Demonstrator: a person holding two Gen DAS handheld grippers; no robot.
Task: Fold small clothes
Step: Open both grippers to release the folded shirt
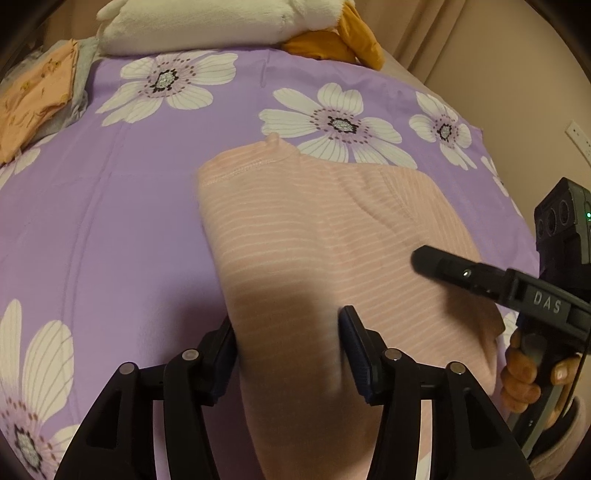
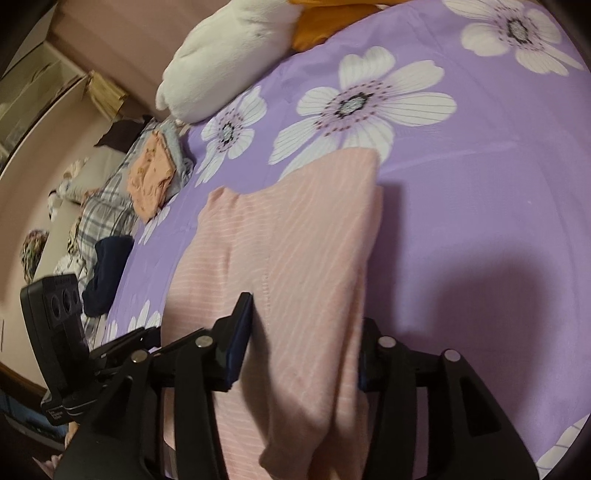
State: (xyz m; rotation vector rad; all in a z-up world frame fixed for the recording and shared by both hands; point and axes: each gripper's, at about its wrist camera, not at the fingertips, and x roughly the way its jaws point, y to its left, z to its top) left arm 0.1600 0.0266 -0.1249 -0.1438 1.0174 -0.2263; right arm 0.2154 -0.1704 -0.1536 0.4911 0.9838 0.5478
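A pink garment with thin white stripes (image 1: 314, 229) lies folded lengthwise on the purple flowered bedspread (image 1: 110, 221). My left gripper (image 1: 288, 350) stands over its near end, jaws apart, with the cloth lying between the pads. From the right, my right gripper (image 1: 428, 260) reaches over the garment's right side, held by a hand (image 1: 524, 373). In the right wrist view the pink garment (image 2: 295, 240) runs between the parted fingers of the right gripper (image 2: 303, 339). The left gripper (image 2: 125, 341) shows at the lower left there.
A stack of folded clothes with an orange piece on top (image 1: 33, 99) (image 2: 151, 173) sits at the bed's far left. A white plush toy (image 1: 221, 26) with orange parts (image 1: 332, 44) lies at the head. A navy cloth (image 2: 107, 273) and plaid fabric (image 2: 103, 218) lie beside the bedspread.
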